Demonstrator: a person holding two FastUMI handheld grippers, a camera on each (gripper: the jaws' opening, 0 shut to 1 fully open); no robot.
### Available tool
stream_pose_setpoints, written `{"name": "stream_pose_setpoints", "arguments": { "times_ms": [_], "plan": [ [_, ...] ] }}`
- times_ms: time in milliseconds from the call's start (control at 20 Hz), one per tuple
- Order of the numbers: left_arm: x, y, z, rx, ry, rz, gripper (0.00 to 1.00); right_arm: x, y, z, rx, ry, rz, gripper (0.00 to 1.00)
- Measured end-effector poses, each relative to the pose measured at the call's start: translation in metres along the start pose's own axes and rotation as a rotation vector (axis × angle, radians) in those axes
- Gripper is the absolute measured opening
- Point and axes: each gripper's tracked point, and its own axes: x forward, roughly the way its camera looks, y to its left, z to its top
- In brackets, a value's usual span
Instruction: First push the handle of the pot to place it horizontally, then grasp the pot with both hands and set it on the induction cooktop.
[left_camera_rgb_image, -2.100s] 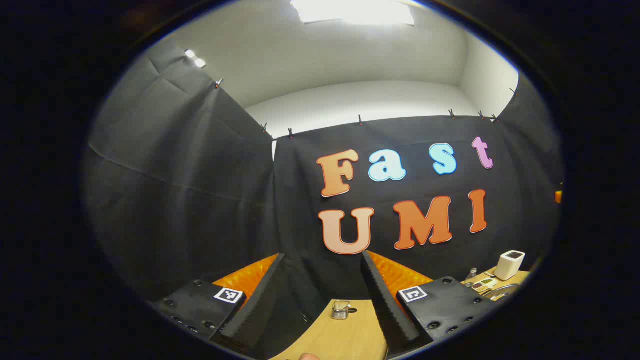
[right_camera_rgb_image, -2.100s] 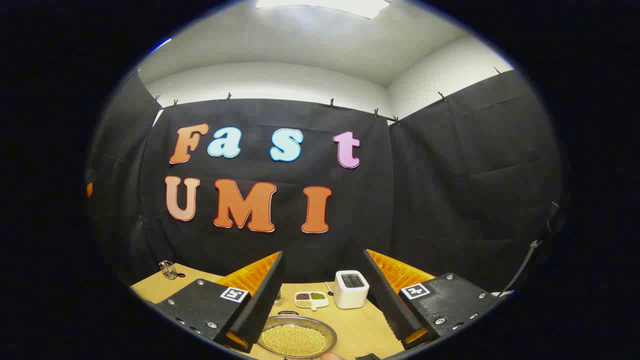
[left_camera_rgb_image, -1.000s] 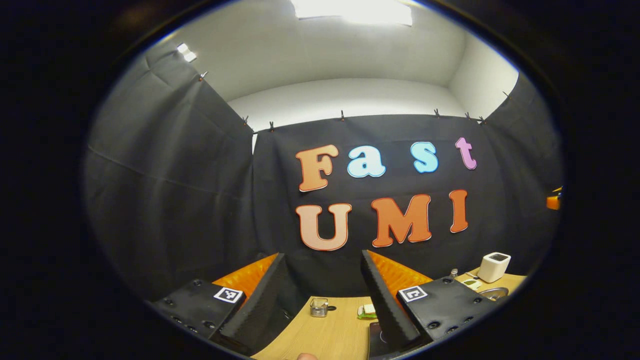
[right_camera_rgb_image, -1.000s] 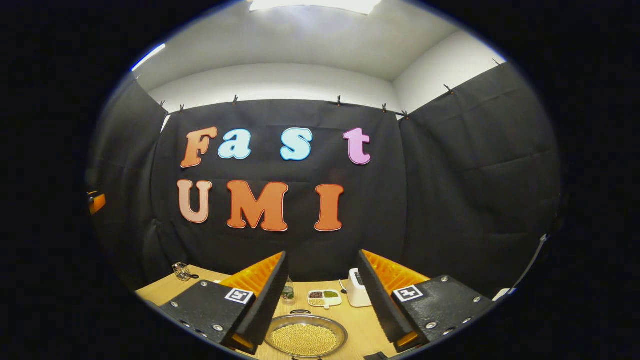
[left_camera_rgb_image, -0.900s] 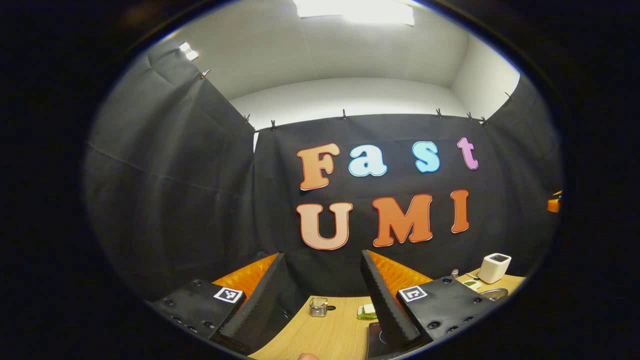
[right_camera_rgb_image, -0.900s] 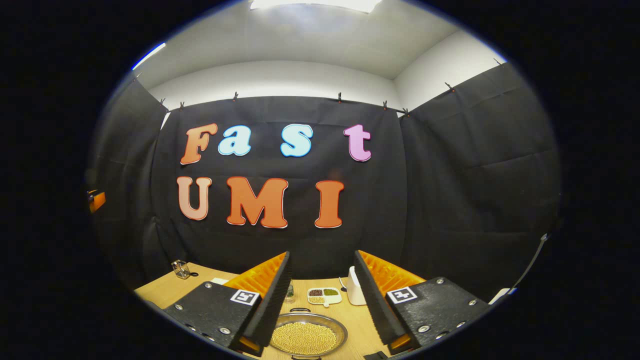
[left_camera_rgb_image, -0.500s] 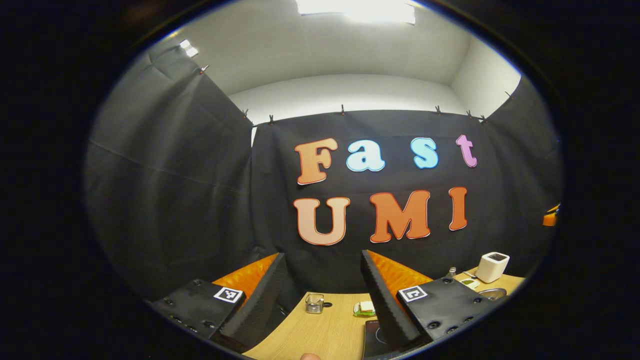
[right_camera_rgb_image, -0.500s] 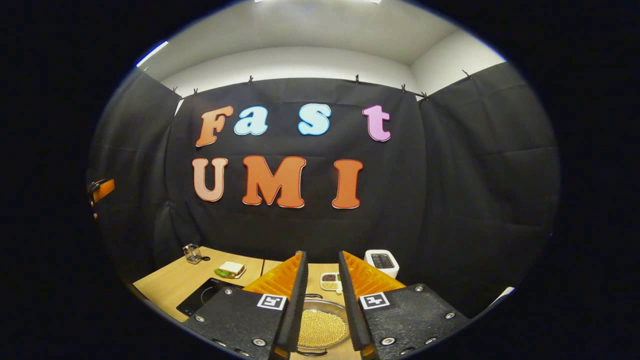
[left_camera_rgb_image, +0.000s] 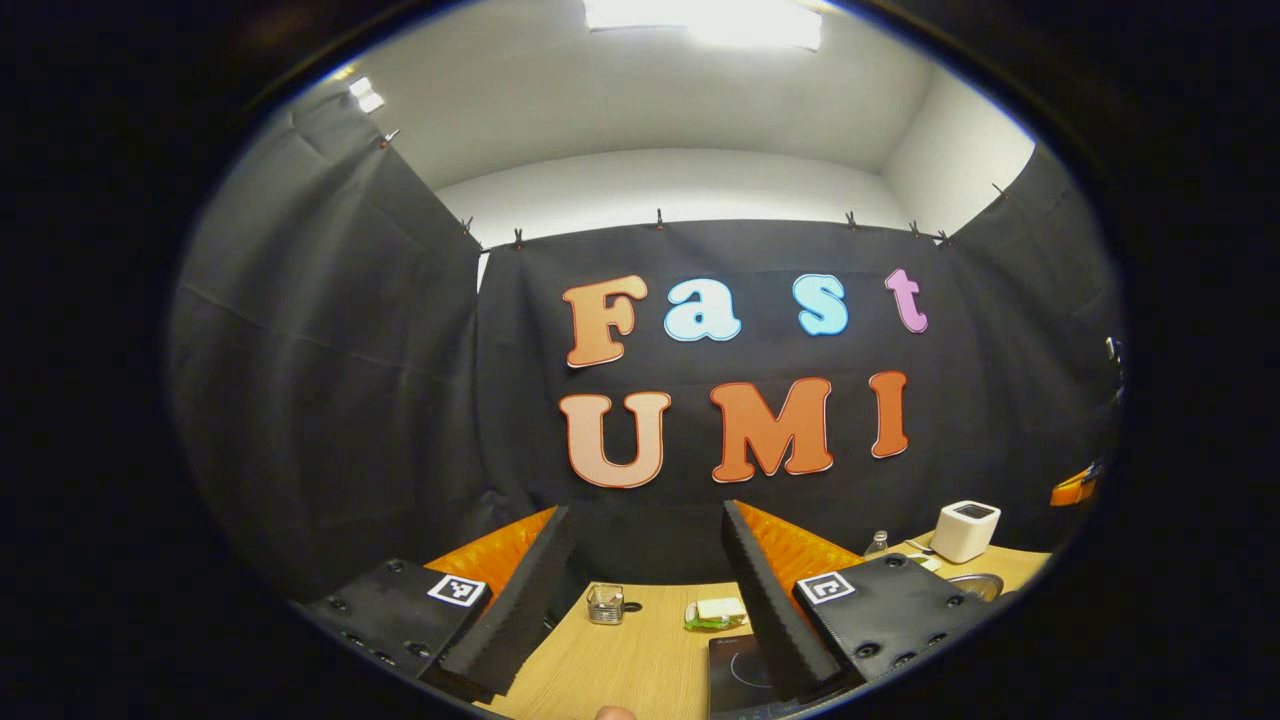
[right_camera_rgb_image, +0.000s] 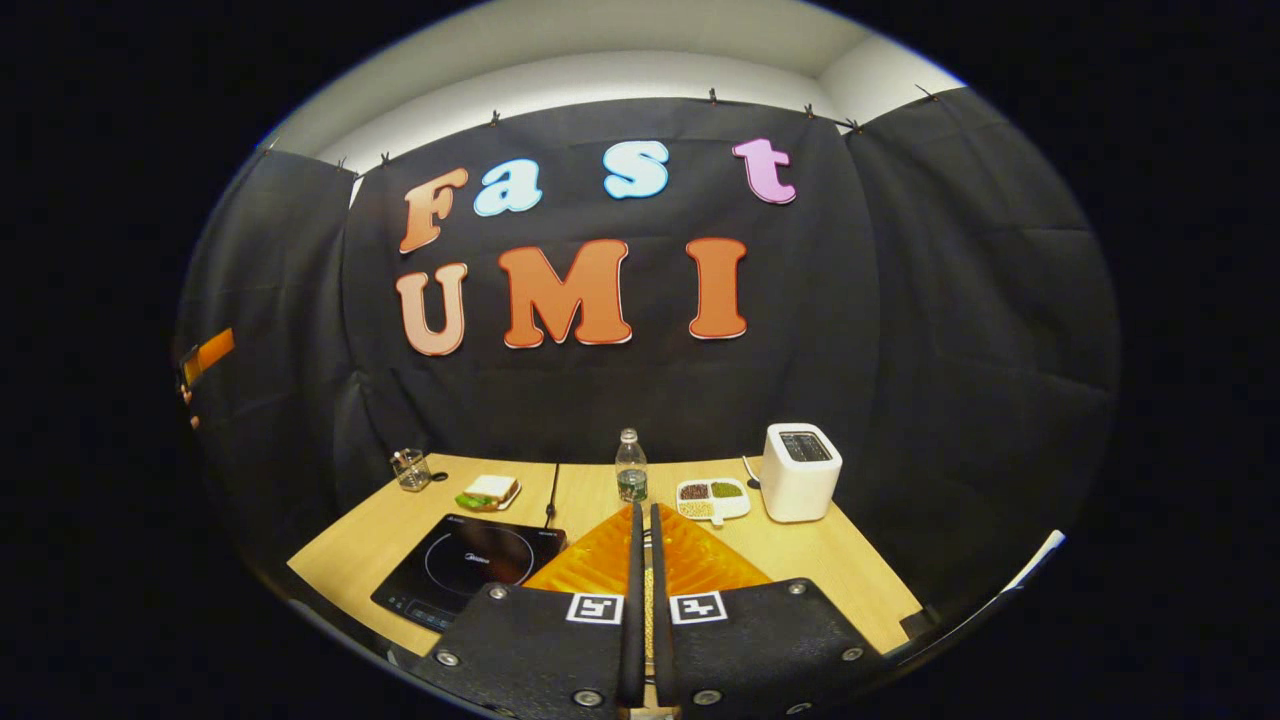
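While its jaws stand almost together, the right gripper (right_camera_rgb_image: 642, 560) hides nearly all of the grain-filled metal pot (right_camera_rgb_image: 647, 600), which sits near the tabletop's (right_camera_rgb_image: 850, 560) front edge. The left gripper (left_camera_rgb_image: 640, 590), jaws wide apart, hovers level above the black glass induction cooktop (left_camera_rgb_image: 740, 670).

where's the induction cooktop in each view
Left gripper view: the induction cooktop sits at the bottom, right of centre, partly behind the left hand-held gripper's right finger.
Right gripper view: the cooktop lies lower left on the table, left of the right hand-held gripper.
Shared landmark: the sandwich on its plate, just beyond the cooktop.
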Motion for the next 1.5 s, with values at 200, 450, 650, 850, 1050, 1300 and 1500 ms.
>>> {"name": "stream_pose_setpoints", "arguments": {
  "times_ms": [200, 450, 650, 850, 1050, 1300, 1500],
  "plan": [
    [0.002, 0.001, -0.01, -0.009, 0.016, 0.008, 0.97, 0.006, 0.012, -0.057, 0.022, 0.114, 0.043, 0.0],
    [0.007, -0.002, -0.023, -0.009, 0.043, 0.01, 0.98, 0.01, 0.029, -0.124, 0.038, 0.25, 0.092, 0.0],
    [0.011, -0.007, -0.035, -0.031, 0.07, 0.008, 0.98, 0.011, 0.044, -0.168, 0.058, 0.357, 0.15, 0.0],
    [0.014, -0.003, -0.046, -0.021, 0.089, 0.031, 0.98, 0.016, 0.046, -0.199, 0.075, 0.425, 0.163, 0.0],
    [0.017, -0.004, -0.054, -0.015, 0.1, 0.043, 0.98, 0.02, 0.045, -0.226, 0.078, 0.476, 0.159, 0.0],
    [0.018, -0.008, -0.06, -0.013, 0.124, 0.04, 0.98, 0.024, 0.057, -0.26, 0.06, 0.561, 0.186, 0.0],
    [0.019, -0.008, -0.065, -0.001, 0.138, 0.032, 0.98, 0.026, 0.051, -0.274, 0.051, 0.587, 0.165, 0.0]
  ]
}}
